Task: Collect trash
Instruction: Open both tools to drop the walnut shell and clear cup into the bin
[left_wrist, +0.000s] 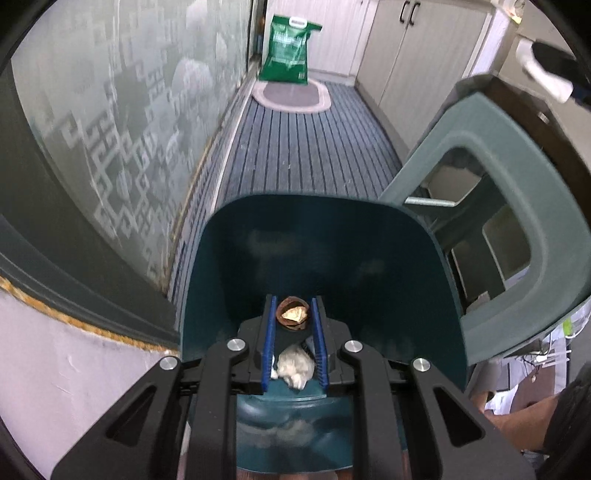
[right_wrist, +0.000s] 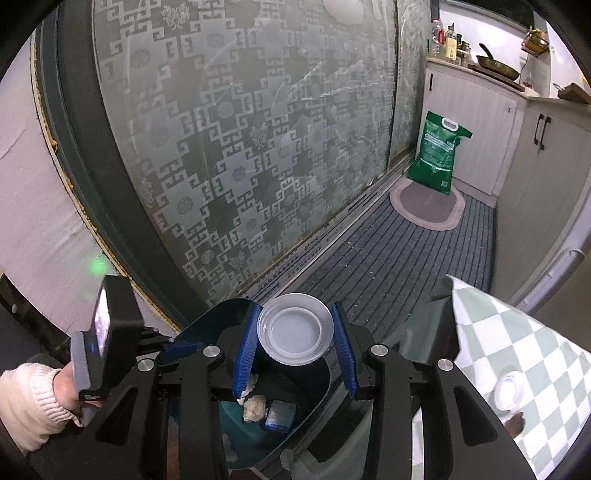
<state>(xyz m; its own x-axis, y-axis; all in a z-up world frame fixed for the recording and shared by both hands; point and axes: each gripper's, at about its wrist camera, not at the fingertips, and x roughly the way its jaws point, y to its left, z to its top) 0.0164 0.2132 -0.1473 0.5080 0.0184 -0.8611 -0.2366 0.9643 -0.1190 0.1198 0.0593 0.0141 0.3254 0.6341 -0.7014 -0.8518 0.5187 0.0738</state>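
Nearest in, the left gripper (left_wrist: 293, 315) has its jaws nipped in close on a walnut shell (left_wrist: 293, 314), pads on either flank, right over the mouth of the dark teal bin (left_wrist: 229, 258). That shell looks light, rigid and brittle, so I'd judge a gentle side grip is all it wants. Below it lies a crumpled tissue (left_wrist: 295, 365), already in the bin.

The right gripper (right_wrist: 295, 332) holds a clear plastic lid (right_wrist: 295, 334) across its rim, jaws part open around it, above the same bin. It looks thin, slick and springy, liable to pop free if squeezed harder.

The bin's swing lid (left_wrist: 517, 236) stands tilted open on the right. A checked cloth (right_wrist: 517, 350) drapes close by on that side; patterned glass panels (right_wrist: 240, 129) run along the left. Beyond, the striped floor mat (left_wrist: 306, 147) lies open up to a green sack (left_wrist: 286, 48).
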